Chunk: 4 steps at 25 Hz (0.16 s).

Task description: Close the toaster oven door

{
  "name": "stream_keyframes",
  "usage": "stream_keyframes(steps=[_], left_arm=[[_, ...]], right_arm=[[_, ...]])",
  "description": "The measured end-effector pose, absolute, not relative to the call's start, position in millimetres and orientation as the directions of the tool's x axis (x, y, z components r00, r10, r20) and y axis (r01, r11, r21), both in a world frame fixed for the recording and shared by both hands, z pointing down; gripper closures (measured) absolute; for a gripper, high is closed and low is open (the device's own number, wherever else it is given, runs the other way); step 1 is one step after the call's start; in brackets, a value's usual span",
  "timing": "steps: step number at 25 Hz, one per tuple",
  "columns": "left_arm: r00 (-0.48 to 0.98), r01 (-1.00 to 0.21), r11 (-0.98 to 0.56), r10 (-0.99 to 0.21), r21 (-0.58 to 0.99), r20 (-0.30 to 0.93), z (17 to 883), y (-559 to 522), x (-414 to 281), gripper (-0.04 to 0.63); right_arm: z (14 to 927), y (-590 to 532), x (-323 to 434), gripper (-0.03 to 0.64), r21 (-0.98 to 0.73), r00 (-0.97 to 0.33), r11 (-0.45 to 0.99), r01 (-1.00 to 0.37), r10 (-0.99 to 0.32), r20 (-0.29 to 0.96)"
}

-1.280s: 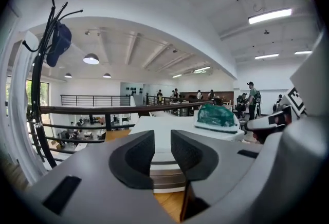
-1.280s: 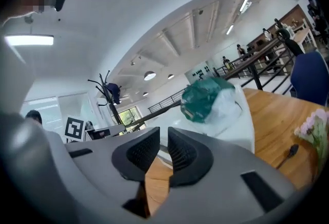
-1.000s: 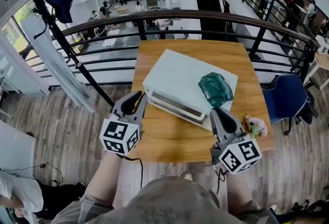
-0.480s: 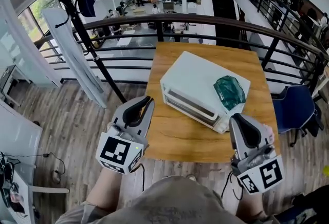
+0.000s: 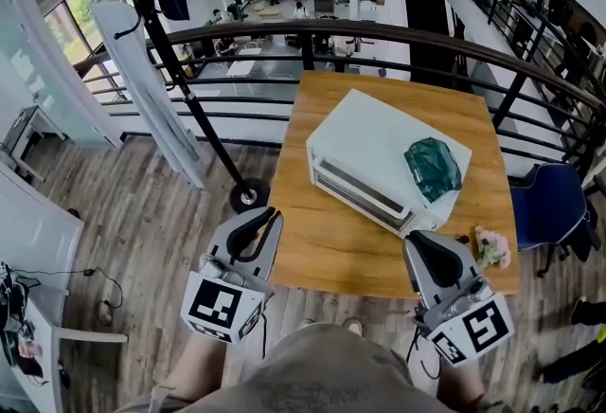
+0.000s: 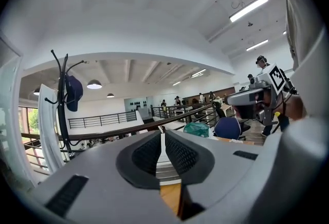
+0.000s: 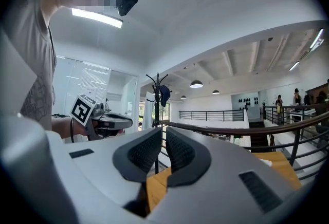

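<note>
The white toaster oven lies slantwise on the wooden table, its glass door flat against its front. A crumpled green bag rests on its top. My left gripper hovers at the table's near left edge, apart from the oven. Its jaws have just been closing and now stand shut with nothing between them; in the left gripper view the gripper points toward the oven and bag. My right gripper is shut and empty near the oven's front right corner, not touching it; the right gripper view shows only table past its jaws.
A black railing curves behind the table above a lower floor. A coat stand with a dark cap stands at the left beside a white panel. A blue chair and a small flower bunch sit at the right.
Both grippers have drawn back from the oven's front toward the person and risen a little. The left jaws have narrowed. The oven stays put.
</note>
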<state>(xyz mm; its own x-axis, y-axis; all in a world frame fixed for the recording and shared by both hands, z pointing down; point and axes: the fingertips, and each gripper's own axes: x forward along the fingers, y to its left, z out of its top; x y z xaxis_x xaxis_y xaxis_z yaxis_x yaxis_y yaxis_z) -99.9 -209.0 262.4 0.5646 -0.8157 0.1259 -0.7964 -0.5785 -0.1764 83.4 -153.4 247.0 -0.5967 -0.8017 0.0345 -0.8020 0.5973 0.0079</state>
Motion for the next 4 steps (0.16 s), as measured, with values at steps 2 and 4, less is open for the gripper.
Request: stream_keyframes(steps=[2, 4], left_arm=[[0.556, -0.800, -0.573, -0.819, -0.176, 0.139, 267.2, -208.0, -102.6, 0.557], [0.546, -0.805, -0.565, -0.825, -0.182, 0.145, 270.2, -207.7, -105.4, 0.557]], right_arm=[[249.3, -155.1, 78.7, 0.566, 0.003, -0.610, 0.611, -0.792, -0.791, 0.037], [250.6, -156.8, 74.7, 0.567, 0.001, -0.622, 0.622, -0.783, -0.783, 0.035]])
